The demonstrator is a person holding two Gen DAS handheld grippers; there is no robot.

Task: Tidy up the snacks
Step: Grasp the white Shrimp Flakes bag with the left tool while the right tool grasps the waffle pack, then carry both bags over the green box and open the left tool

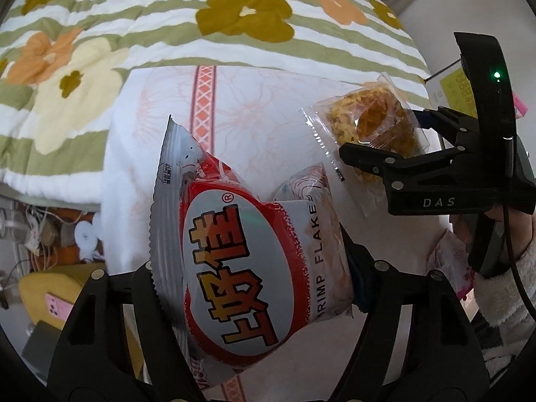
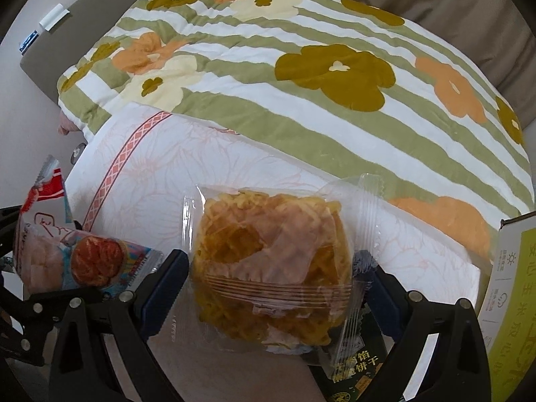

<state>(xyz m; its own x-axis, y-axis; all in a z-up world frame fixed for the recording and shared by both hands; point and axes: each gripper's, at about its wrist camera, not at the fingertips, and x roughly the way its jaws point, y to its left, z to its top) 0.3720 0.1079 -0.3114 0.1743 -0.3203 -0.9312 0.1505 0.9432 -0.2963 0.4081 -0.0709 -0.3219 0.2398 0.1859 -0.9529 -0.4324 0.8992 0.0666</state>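
Left wrist: shrimp flakes bag (image 1: 254,261) between left hand-held gripper (image 1: 254,288) jaws.

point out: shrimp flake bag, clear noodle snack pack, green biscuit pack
shrimp flake bag (image 1: 231,268), left wrist view, white oval logo.
clear noodle snack pack (image 2: 271,268), right wrist view, yellow noodle block.
green biscuit pack (image 2: 355,368), right wrist view, printed lettering.

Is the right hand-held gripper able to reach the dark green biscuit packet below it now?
Probably not: the right hand-held gripper already holds the clear noodle snack pack between its fingers, covering the green biscuit packet.

A folded flowered quilt (image 2: 301,77) blocks the far side; the pale sheet (image 2: 187,167) before it lies open.
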